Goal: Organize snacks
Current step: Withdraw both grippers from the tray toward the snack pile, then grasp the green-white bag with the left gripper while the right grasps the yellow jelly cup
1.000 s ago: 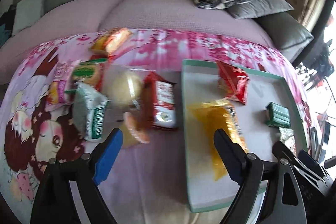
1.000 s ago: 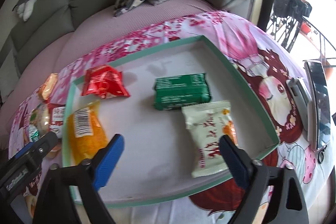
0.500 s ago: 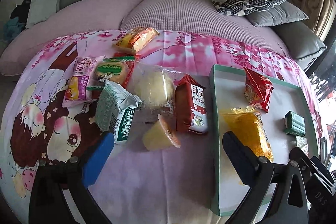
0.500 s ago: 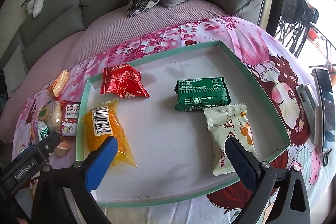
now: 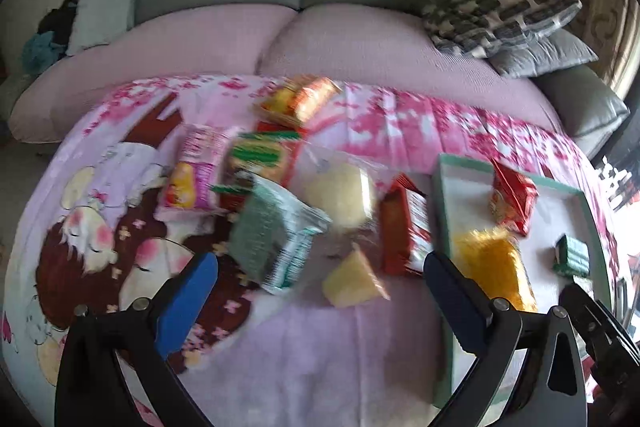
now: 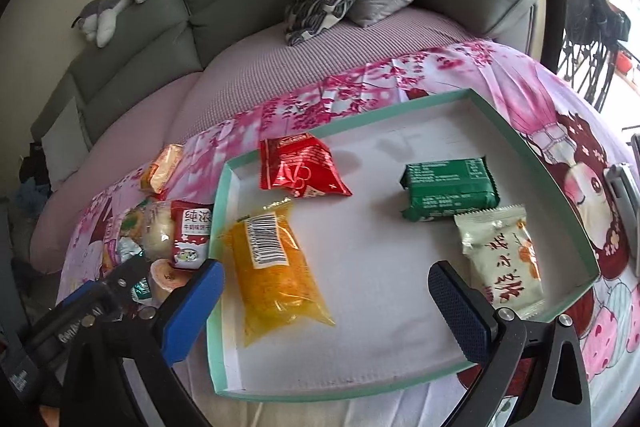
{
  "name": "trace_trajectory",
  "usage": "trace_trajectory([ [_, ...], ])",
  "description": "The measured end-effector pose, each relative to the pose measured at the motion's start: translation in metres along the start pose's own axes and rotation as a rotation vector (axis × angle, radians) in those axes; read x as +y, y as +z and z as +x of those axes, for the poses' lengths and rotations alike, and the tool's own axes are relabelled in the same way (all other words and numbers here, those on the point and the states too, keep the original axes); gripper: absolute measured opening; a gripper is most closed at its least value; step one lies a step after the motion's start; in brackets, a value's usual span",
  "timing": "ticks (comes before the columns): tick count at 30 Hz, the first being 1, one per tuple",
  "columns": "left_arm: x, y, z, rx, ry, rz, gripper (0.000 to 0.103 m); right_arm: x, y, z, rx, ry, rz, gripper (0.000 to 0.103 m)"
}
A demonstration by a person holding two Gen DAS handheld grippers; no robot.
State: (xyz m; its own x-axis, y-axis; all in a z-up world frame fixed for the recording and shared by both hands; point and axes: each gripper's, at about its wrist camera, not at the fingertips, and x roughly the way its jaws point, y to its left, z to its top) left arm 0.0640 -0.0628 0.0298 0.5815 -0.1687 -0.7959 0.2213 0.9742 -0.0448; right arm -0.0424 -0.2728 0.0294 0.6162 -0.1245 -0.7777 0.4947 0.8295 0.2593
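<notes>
Left of centre in your left wrist view, a loose heap of snacks (image 5: 280,211) lies on the pink cloth (image 5: 360,347); your left gripper (image 5: 320,291) hangs over it, jaws wide and empty. Rightward, the tray (image 6: 224,227) holds four packets. At the lower frame, your right gripper (image 6: 324,299) gapes wide too, holding nothing.
</notes>
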Motion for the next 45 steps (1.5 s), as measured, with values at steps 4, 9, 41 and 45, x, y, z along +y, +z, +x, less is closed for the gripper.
trace_trajectory([
  [4,0.016,0.004,-0.005,-0.025,0.007,-0.031,0.103,0.002,-0.002,0.002,0.001,0.0,0.0,0.103],
  [9,0.027,0.009,-0.006,-0.022,-0.013,-0.033,0.103,0.009,-0.002,0.003,0.008,0.016,-0.023,0.103],
  [41,0.107,0.037,0.037,0.142,-0.041,-0.166,0.101,0.167,-0.035,0.058,0.115,0.125,-0.489,0.076],
  [45,0.097,0.035,0.041,0.157,-0.079,-0.141,0.096,0.171,-0.041,0.069,0.148,0.121,-0.508,0.068],
])
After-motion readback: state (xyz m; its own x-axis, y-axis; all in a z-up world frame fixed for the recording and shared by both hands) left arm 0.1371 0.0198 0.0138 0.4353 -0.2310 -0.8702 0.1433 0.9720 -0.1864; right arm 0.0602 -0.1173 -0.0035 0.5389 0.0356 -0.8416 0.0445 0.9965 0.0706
